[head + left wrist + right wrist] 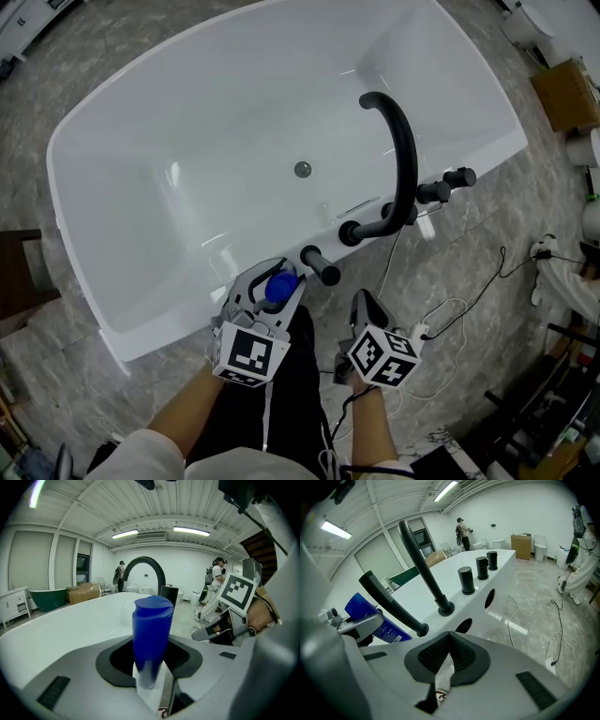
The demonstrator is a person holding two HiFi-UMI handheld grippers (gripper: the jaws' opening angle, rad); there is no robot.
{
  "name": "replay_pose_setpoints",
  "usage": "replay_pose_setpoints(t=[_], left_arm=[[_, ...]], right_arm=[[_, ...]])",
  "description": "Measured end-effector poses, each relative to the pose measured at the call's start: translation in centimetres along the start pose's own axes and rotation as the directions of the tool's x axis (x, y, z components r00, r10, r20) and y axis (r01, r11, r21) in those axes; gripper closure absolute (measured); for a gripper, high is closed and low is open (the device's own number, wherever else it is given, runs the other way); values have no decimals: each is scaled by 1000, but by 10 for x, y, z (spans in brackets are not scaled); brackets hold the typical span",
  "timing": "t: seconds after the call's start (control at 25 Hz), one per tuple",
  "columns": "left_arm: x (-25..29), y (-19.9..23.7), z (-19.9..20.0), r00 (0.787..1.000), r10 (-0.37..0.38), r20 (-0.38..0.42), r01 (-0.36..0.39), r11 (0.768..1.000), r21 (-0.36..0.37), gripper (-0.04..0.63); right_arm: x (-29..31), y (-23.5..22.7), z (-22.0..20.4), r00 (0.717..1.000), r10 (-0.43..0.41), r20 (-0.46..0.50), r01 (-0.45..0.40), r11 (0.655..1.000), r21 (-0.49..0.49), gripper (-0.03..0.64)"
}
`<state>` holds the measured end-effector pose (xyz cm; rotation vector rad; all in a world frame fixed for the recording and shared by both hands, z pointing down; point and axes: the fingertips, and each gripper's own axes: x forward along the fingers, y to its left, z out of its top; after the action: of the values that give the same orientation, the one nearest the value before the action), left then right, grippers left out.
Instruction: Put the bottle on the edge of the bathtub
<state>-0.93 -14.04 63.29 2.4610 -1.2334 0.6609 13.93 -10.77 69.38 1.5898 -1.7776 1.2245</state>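
A blue bottle [280,289] with a blue cap stands upright between the jaws of my left gripper [277,278], which is shut on it, right at the near rim of the white bathtub [178,317]. In the left gripper view the bottle [151,630] fills the middle, gripped low down, with the tub rim [70,620] behind it. My right gripper [367,307] hovers just right of the left one, over the floor beside the tub, shut with nothing held. The right gripper view shows its jaws [449,656] pressed together and the bottle [370,619] at far left.
A black arched spout [405,150] and several black knobs [323,268] stand on the tub's near rim, just right of the bottle. Cables [469,300] trail over the marble floor. A cardboard box [567,94] sits at far right and dark furniture [19,272] at left.
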Motion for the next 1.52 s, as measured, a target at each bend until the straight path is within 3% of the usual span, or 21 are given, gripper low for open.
replay_pose_setpoints(t=[1.52], left_arm=[[4, -7, 2, 999, -39, 35, 38, 999, 27, 414]], right_arm=[[10, 1, -4, 999, 24, -23, -23, 999, 42, 591]])
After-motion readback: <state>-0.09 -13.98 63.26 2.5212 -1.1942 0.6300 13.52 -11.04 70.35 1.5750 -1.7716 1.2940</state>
